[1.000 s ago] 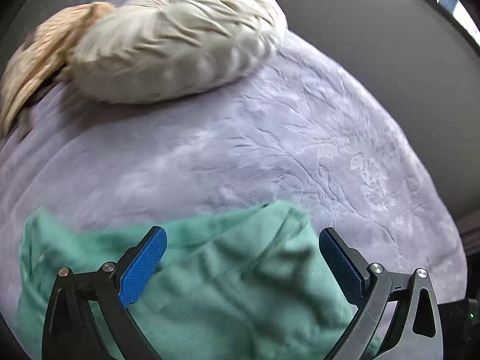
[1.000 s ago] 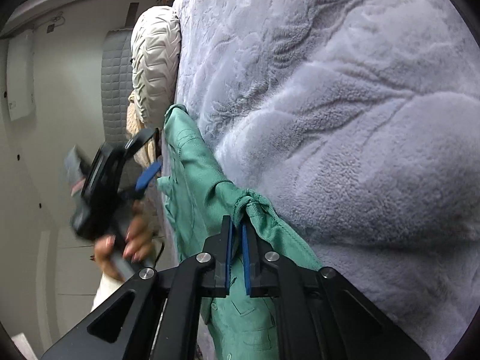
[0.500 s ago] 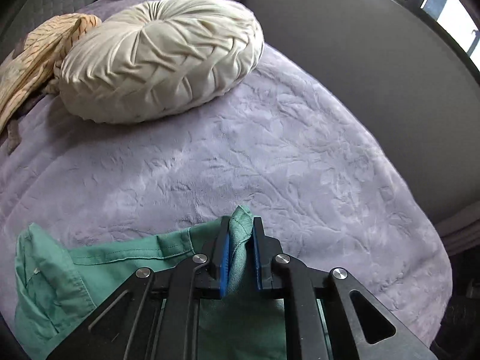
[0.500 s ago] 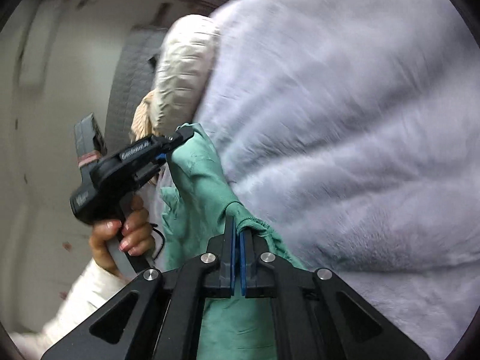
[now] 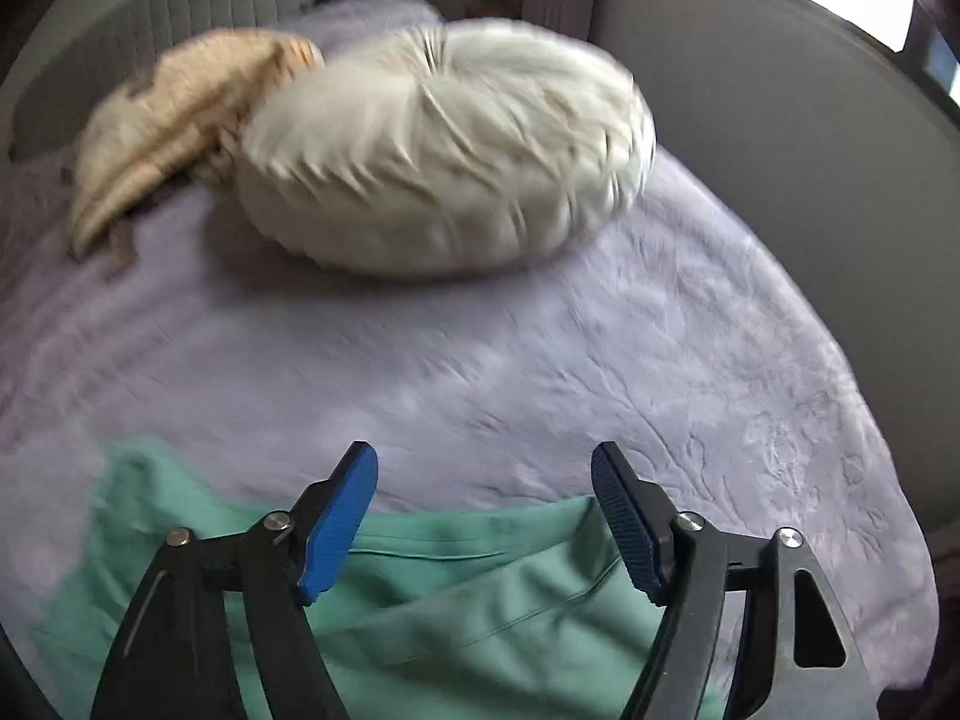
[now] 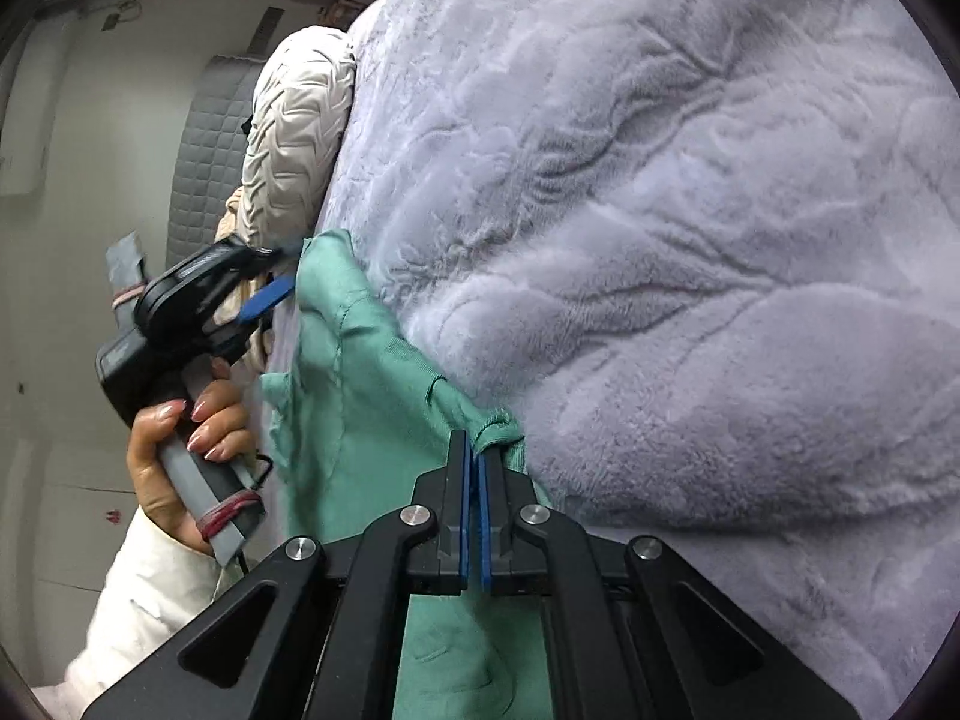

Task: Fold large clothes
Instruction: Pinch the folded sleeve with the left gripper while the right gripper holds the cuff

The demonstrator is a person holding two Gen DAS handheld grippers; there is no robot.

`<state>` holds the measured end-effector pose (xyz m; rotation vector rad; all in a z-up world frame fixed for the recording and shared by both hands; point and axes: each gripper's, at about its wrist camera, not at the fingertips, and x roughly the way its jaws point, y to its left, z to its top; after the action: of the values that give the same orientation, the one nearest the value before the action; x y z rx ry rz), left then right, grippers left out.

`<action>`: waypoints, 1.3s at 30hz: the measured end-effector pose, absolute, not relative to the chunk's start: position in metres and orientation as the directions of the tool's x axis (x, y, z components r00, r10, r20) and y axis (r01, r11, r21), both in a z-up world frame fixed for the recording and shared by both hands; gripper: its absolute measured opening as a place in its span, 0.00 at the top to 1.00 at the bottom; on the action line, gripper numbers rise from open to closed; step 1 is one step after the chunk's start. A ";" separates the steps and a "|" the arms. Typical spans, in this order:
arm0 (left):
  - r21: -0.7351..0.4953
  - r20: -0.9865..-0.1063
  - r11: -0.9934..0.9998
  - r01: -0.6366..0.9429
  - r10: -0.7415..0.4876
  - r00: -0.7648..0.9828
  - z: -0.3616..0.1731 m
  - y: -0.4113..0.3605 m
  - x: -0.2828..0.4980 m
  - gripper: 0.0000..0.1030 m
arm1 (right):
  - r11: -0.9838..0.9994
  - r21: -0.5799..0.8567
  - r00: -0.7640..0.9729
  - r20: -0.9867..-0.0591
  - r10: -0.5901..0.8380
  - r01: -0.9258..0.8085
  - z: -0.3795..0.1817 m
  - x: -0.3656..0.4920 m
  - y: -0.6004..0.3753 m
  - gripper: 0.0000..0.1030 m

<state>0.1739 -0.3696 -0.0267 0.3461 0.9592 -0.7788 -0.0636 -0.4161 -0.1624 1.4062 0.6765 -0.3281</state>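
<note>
Two blue pads of your left gripper (image 5: 485, 525) stood apart and were opening, nothing pinched between them; the green garment (image 5: 456, 612) lay below on the lilac blanket (image 5: 540, 372), near the round cream cushion (image 5: 444, 144). From the right wrist, your right gripper (image 6: 474, 468) was clamped on the garment's bunched edge (image 6: 372, 396) beside the blanket (image 6: 690, 240).

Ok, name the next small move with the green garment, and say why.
Probably the right gripper should let go too. It is shut on a bunched edge of the green garment, while the left gripper has its jaws opening with nothing between them, and the cloth lies flat on the lavender blanket.
</note>
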 end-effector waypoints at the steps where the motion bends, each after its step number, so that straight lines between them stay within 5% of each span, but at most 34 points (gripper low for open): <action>1: -0.059 -0.832 0.680 0.731 -0.438 0.340 -0.021 -0.358 0.178 0.27 | 0.174 0.793 0.770 -0.609 0.193 0.584 -0.157 -0.067 -0.417 0.94; 12: -0.100 -0.902 0.827 0.554 -0.310 0.299 -0.042 -0.174 0.176 0.27 | 0.532 0.698 0.714 -0.663 0.226 0.480 -0.081 -0.028 -0.399 0.93; 18: -0.171 -0.928 0.902 0.397 -0.282 0.242 -0.076 -0.087 0.171 0.27 | 0.604 0.540 0.528 -0.820 0.221 0.586 -0.128 0.024 -0.413 0.99; 22: -0.223 -0.932 0.900 0.374 -0.309 0.188 -0.094 -0.057 0.161 0.27 | 0.488 0.633 0.589 -0.763 0.266 0.600 -0.147 0.007 -0.427 1.00; 27: -0.351 -0.904 0.862 0.366 -0.414 0.109 -0.108 -0.050 0.149 0.28 | 0.557 0.564 0.539 -0.810 0.230 0.610 -0.137 0.014 -0.419 1.00; 29: -0.378 -0.891 0.845 0.378 -0.443 0.099 -0.109 -0.055 0.146 0.66 | 0.570 0.544 0.523 -0.823 0.220 0.616 -0.134 0.017 -0.417 1.00; 30: -0.366 -0.897 0.850 0.380 -0.430 0.099 -0.110 -0.058 0.146 0.67 | 0.574 0.538 0.520 -0.827 0.215 0.618 -0.133 0.017 -0.416 1.00; 31: -0.365 -0.894 0.850 0.380 -0.433 0.111 -0.108 -0.056 0.144 0.82 | 0.578 0.530 0.514 -0.832 0.209 0.621 -0.132 0.017 -0.415 1.00; 39: -0.354 -0.900 0.867 0.351 -0.418 0.125 -0.112 -0.035 0.142 0.84 | 0.602 0.488 0.471 -0.859 0.202 0.632 -0.124 0.026 -0.412 1.00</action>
<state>0.1420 -0.0348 -0.1119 -0.0605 1.3322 -0.5607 0.0264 -0.4125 -0.1242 0.9242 1.0797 -0.3154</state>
